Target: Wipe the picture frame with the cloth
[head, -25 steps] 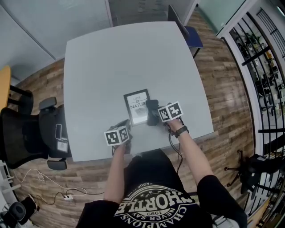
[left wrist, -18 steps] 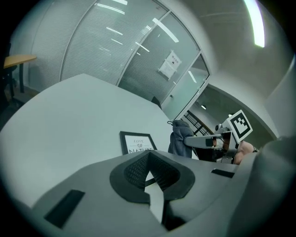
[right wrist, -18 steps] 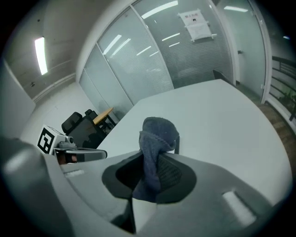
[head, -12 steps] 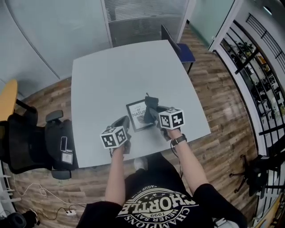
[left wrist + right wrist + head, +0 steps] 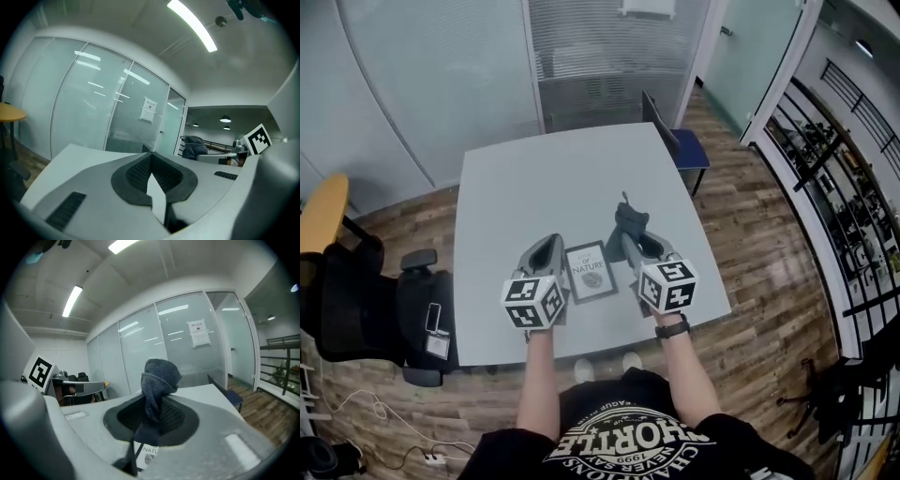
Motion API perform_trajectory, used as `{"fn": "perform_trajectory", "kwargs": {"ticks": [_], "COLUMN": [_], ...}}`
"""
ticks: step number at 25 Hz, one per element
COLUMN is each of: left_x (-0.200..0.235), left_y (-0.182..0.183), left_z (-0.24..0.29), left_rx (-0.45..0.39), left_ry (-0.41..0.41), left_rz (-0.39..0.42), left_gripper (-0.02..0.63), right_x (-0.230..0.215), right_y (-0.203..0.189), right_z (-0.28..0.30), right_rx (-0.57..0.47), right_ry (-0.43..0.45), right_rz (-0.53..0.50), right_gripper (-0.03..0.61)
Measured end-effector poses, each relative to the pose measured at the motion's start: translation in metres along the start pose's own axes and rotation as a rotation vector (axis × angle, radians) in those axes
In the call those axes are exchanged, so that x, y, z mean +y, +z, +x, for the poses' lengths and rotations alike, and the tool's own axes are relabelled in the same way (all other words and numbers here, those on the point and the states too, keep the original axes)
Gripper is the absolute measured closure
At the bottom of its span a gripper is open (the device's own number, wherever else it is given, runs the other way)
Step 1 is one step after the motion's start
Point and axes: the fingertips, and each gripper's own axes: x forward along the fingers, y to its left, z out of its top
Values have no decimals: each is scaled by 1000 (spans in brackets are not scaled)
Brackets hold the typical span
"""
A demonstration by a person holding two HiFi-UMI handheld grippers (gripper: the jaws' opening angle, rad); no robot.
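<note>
Pale grey table (image 5: 553, 178) fills the middle of the head view. A small dark-bordered picture frame (image 5: 590, 271) lies flat on it near the person's edge, its white print reading "NATURE". Everything here is placed from that frame.

Well to the left of the frame, off the table, a black office chair (image 5: 366, 309) stands on the wooden floor (image 5: 750, 234).

Just left of the frame is the left gripper (image 5: 551, 247), with its marker cube (image 5: 532, 302) nearer the person than the frame. In the left gripper view, the left gripper (image 5: 151, 161) has its two dark ribbed pads (image 5: 136, 171) meeting at the tip. They are closed together with nothing between them, and a thin sliver of pale table shows lower down where they part. This gripper points away from the frame, across the table toward glass walls (image 5: 93, 108).

Just right of the frame is the right gripper (image 5: 630, 234), its tip past the frame's far right corner. Its jaws are clamped on a dark grey cloth (image 5: 626, 217), which sticks up out of them in a bunched fold. The right gripper view shows the cloth (image 5: 158, 376) pinched between the ribbed pads. Part of the frame (image 5: 149, 454) is visible through the gap beneath. A black watch (image 5: 671, 328) sits on that wrist, nearer the person than the frame.

Farther right and beyond the frame, a blue chair (image 5: 686, 150) stands at the table's far corner. Well to the right of the frame runs a black railing (image 5: 853, 244).
</note>
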Motion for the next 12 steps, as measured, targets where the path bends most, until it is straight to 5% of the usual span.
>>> {"fn": "perform_trajectory", "kwargs": {"ticks": [12], "left_x": [-46], "left_y": [84], "left_z": [-15], "left_rx": [-223], "left_ry": [154], "left_rz": [179], "left_gripper": [609], "right_x": [-39], "right_y": [101], "right_z": [-44], "right_rx": [-250], "right_ry": [-74], "right_rz": [-126], "right_gripper": [508]}}
